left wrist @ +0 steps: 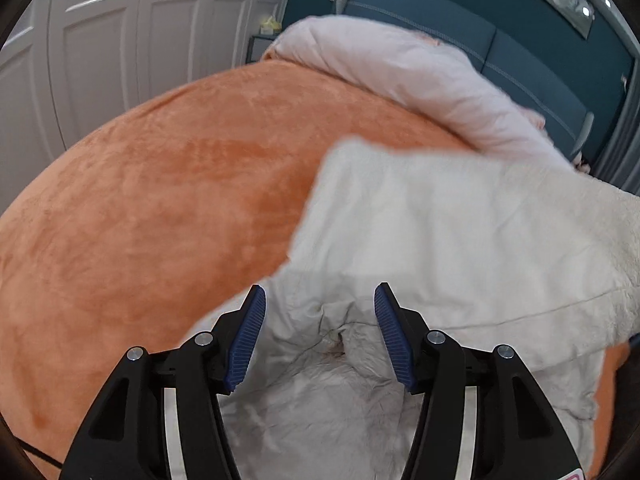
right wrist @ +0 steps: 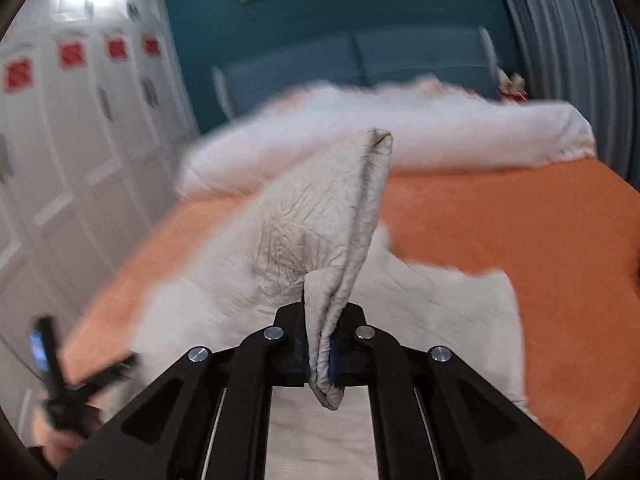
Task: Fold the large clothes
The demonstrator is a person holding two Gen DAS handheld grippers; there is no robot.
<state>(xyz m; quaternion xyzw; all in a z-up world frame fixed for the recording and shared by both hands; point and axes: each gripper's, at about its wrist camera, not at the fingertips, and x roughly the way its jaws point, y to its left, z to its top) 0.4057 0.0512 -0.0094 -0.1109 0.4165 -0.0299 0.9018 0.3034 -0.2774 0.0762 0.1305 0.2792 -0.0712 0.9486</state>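
Observation:
A large cream garment lies crumpled on the orange bed cover. In the left wrist view my left gripper hovers over a puckered part of the garment. It is open, its blue pads are apart, and nothing is pressed between them. In the right wrist view my right gripper is shut on a bunched fold of the cream garment. The fold stands up from the jaws and a short end hangs below them. The rest of the garment trails on the bed.
A rolled white duvet lies across the head of the bed against a blue headboard. White wardrobe doors stand on the left and a grey curtain on the right. A blurred hand shows at the lower left.

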